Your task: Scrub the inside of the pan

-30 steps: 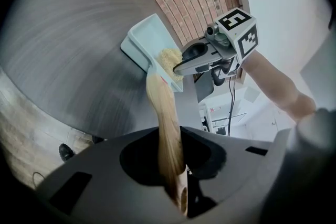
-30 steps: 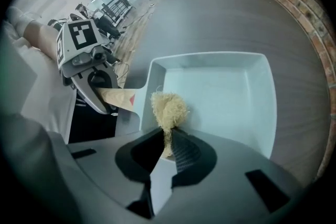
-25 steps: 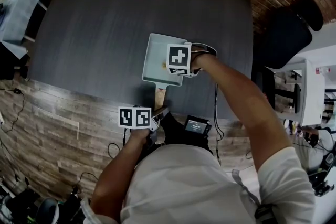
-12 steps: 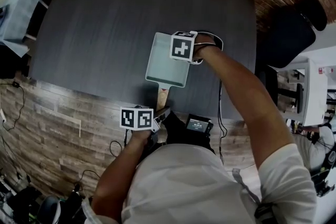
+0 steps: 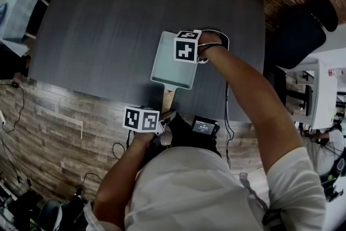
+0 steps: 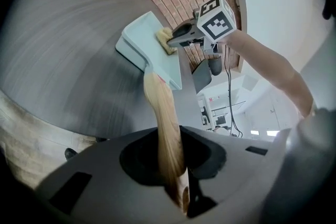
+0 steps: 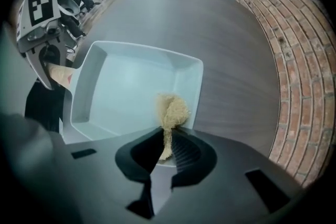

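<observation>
1. My left gripper (image 6: 178, 186) has its jaws closed on the wooden handle (image 6: 161, 113) of the pan (image 5: 168, 65). I judge this grip is there to pin the pan so that it cannot slide or turn under the scrubbing.
2. The pan sits flat on the bench (image 5: 108, 24), close to its near edge and right of the middle. Its handle points back toward me and reaches out over that near edge. That lets the left jaws take the handle from off the bench without crowding the basin.
3. My right gripper (image 7: 167, 147) has its jaws clamped on a tan fibrous scrubber (image 7: 172, 108). The tuft sticks out past the jaw tips, so the fibre meets the pan rather than the hard jaws.
4. The scrubber is inside the pan, against the wall near the far right corner. The right gripper comes in from above and from the right side, opposite the handle, so the two grippers stay well apart.
5. The pan floor looks pale and mostly clean; I cannot make out residue from here.
</observation>
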Action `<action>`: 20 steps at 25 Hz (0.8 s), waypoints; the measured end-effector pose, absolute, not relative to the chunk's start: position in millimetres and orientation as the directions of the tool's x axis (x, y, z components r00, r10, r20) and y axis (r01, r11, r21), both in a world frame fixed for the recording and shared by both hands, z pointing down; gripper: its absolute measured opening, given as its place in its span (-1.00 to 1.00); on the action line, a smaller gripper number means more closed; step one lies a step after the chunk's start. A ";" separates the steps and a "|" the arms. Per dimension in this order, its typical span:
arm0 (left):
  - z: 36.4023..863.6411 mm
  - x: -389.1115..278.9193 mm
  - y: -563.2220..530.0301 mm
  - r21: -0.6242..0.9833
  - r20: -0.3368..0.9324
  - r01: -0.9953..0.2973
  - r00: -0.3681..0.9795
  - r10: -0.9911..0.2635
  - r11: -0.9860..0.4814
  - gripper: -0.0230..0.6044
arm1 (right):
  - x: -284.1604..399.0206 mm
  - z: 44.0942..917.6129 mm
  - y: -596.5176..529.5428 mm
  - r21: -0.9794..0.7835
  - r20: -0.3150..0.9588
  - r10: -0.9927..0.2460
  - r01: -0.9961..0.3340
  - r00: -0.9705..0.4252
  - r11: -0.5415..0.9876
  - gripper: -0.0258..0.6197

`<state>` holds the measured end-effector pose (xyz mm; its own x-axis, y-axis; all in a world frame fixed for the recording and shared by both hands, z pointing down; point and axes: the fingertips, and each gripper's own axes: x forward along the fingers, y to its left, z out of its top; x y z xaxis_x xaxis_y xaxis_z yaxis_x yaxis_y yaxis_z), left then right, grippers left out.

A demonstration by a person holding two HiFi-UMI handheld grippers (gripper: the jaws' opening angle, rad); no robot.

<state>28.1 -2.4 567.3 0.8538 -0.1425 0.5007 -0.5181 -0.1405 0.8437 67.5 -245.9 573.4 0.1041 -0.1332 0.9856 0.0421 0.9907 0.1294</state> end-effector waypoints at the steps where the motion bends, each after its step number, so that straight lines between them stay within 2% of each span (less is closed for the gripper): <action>1: 567.4 27.9 -1.5 0.841 0.504 -0.520 0.853 -0.136 -0.147 -0.68 | 65.3 573.5 -246.3 0.129 0.986 -0.132 0.035 0.102 0.991 -0.78; 9: 568.2 28.3 -2.6 0.829 0.522 -0.534 0.845 -0.112 -0.168 -0.68 | 39.3 567.1 -261.1 0.144 0.987 -0.143 -0.011 0.074 0.989 -0.78; 20: 568.3 24.2 -9.1 0.842 0.506 -0.523 0.850 -0.146 -0.132 -0.68 | 22.1 580.4 -258.1 0.257 0.954 -0.273 0.126 0.126 0.958 -0.79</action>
<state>24.2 -9.1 568.3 0.8504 -0.1460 0.5055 -0.5232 -0.1319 0.8420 22.1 -258.1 580.4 0.1261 -0.2726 0.9538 0.1257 0.9581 0.2573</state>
